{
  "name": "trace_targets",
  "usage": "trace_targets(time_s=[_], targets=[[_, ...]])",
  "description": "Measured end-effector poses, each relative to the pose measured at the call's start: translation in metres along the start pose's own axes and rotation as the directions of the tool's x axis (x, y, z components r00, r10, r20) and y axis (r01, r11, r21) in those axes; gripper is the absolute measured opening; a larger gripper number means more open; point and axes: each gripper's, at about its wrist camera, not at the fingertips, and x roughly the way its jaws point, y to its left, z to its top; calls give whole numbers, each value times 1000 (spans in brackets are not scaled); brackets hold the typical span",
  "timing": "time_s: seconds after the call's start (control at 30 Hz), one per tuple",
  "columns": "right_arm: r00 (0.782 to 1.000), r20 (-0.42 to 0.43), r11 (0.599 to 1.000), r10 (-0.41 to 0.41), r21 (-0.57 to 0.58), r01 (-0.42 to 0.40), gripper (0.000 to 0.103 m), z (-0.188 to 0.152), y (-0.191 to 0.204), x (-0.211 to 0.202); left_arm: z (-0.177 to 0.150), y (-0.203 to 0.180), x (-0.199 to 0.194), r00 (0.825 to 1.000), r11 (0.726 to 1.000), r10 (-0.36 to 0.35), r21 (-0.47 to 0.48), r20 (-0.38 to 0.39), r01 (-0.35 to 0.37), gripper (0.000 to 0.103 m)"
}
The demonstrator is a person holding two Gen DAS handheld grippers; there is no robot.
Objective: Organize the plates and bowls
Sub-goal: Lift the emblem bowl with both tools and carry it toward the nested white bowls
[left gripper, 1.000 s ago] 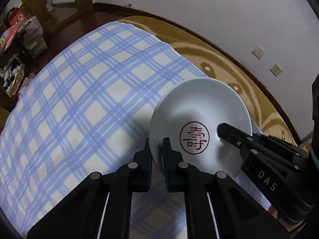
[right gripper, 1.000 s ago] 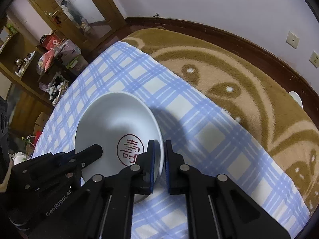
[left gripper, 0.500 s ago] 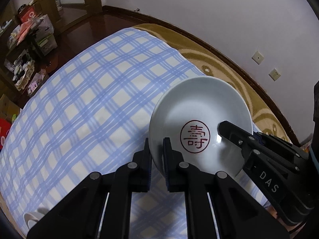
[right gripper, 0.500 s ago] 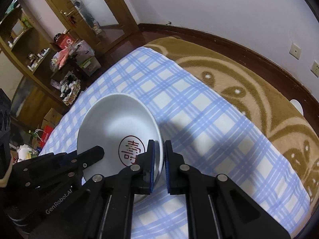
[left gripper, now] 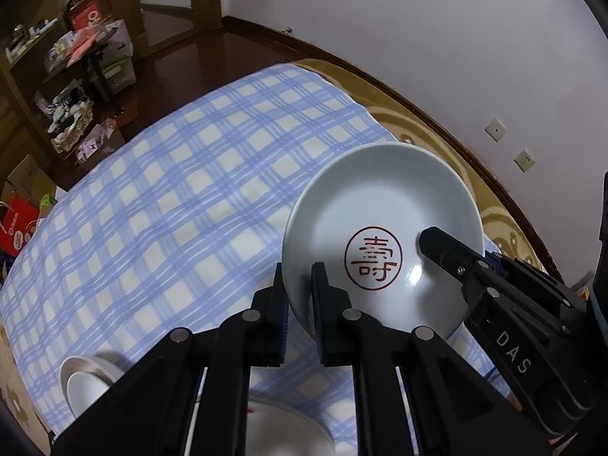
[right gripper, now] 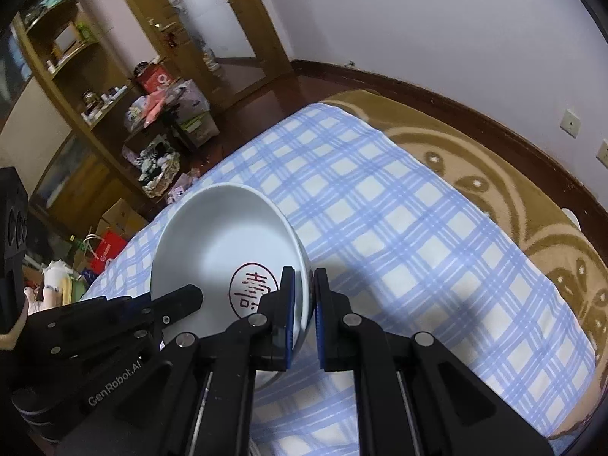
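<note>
Left wrist view shows the left gripper [left gripper: 297, 288] and right gripper [left gripper: 437, 243] each pinching opposite rims of the red-stamped white bowl [left gripper: 380, 228], held clear above the checked bedspread [left gripper: 171, 209] (carry step, I judge), next needing lowering onto the dishes [left gripper: 87, 383] at its near edge.

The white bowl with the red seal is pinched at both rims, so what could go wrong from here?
1. The white bowl hangs from thin rim pinches by the left gripper and right gripper; uneven hand motion could twist it loose.
2. Stacked dishes lie below on the checked cloth; a dropped bowl might chip them.
</note>
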Motion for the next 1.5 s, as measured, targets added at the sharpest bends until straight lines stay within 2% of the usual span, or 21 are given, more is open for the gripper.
trace_targets(time_s=[0.73, 1.2, 1.5], targets=[[994, 26, 986, 105, -135, -100, 10, -52, 89, -37, -74, 71, -80, 996, 994, 65, -93, 56, -59, 12], [988, 30, 973, 148, -181, -141, 10, -75, 144, -39, -108, 118, -109, 991, 981, 109, -171, 73, -95, 12], [985, -3, 955, 173, -243, -168, 10, -93, 183, -31, -132, 153, -123, 988, 968, 135, -224, 73, -115, 12]])
